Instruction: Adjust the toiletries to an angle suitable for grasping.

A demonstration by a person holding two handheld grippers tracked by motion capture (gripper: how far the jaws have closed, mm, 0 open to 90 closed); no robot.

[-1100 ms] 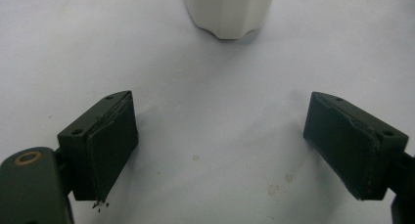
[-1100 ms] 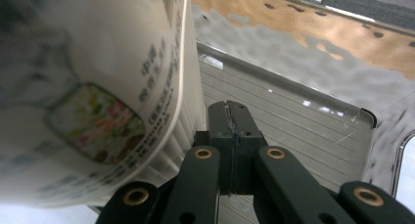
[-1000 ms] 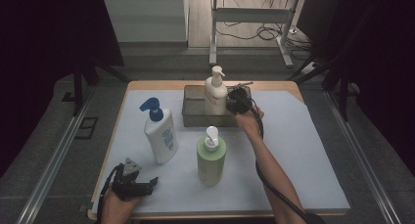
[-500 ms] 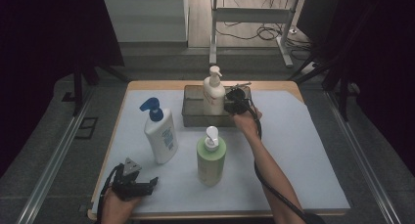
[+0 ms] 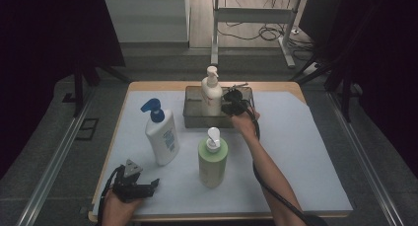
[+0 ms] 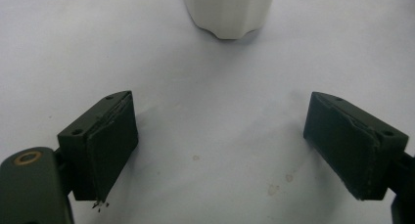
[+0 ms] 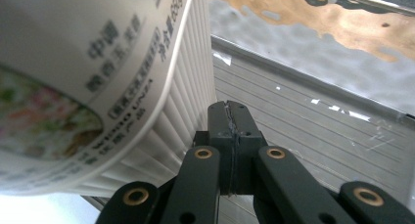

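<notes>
A cream pump bottle (image 5: 212, 94) stands in a metal tray (image 5: 194, 118) at the back of the table. My right gripper (image 5: 231, 105) is inside the tray, just right of that bottle. Its jaws are shut with nothing between them. In the right gripper view the shut gripper (image 7: 230, 117) lies against the ribbed side of the cream bottle (image 7: 93, 72), over the tray floor (image 7: 313, 121). My left gripper (image 5: 154, 184) rests near the front left edge, open and empty. In the left gripper view the open gripper (image 6: 220, 106) faces the base of a white bottle (image 6: 227, 13).
A white bottle with a blue pump (image 5: 161, 134) stands left of centre on the white mat (image 5: 296, 152). A green bottle with a white pump (image 5: 212, 159) stands in the middle, in front of the tray. The person's right forearm (image 5: 268, 171) reaches across beside it.
The cream bottle and the right gripper beside it have shifted slightly to the left in the tray. The left gripper has stayed where it was.
</notes>
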